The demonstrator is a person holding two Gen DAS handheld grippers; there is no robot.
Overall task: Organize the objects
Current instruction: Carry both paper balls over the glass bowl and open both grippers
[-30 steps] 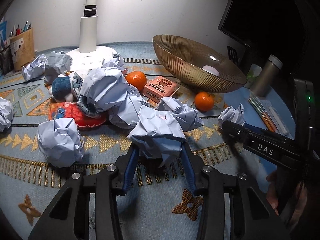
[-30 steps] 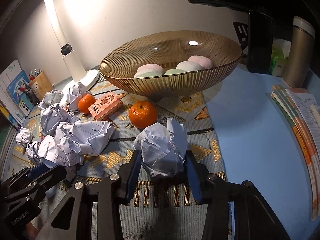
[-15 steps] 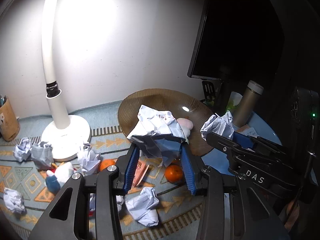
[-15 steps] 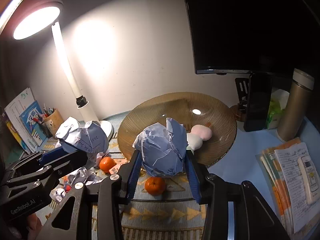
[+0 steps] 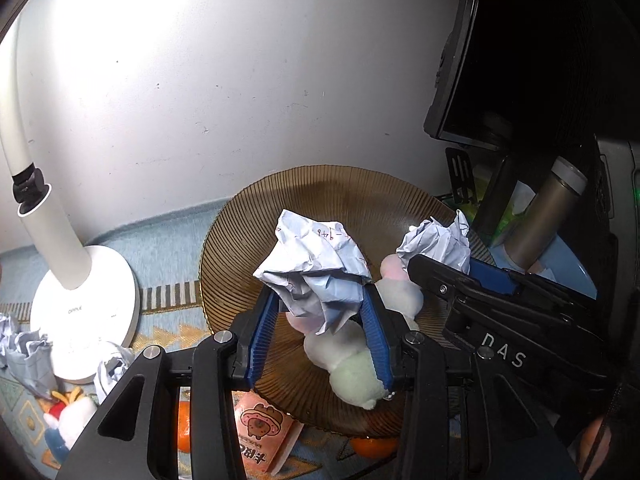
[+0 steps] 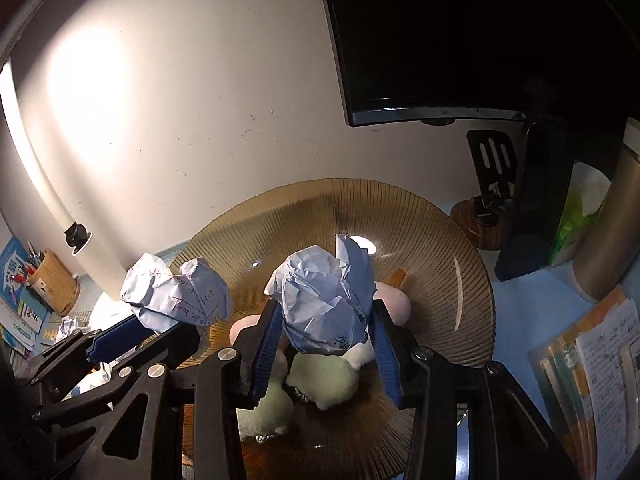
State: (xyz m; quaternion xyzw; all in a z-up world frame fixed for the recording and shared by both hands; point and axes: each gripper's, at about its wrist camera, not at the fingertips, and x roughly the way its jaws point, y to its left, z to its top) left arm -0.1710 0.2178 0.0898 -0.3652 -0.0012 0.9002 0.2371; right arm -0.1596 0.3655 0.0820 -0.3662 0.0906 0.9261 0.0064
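Note:
My left gripper is shut on a crumpled paper ball with red writing, held above the ribbed amber bowl. My right gripper is shut on a second crumpled paper ball, also over the bowl. Each gripper shows in the other's view: the right one with its ball at the right, the left one with its ball at the left. Pink, white and pale green soft round pieces lie in the bowl under both balls.
A white desk lamp stands left of the bowl, with more paper balls and a plush toy by its base. An orange snack box and oranges lie before the bowl. A monitor, flask, phone stand and papers stand right.
Both grippers have lifted their paper balls off the patterned mat and carried them up and forward over the bowl. The view has swung from the mat clutter to the wall and bowl.

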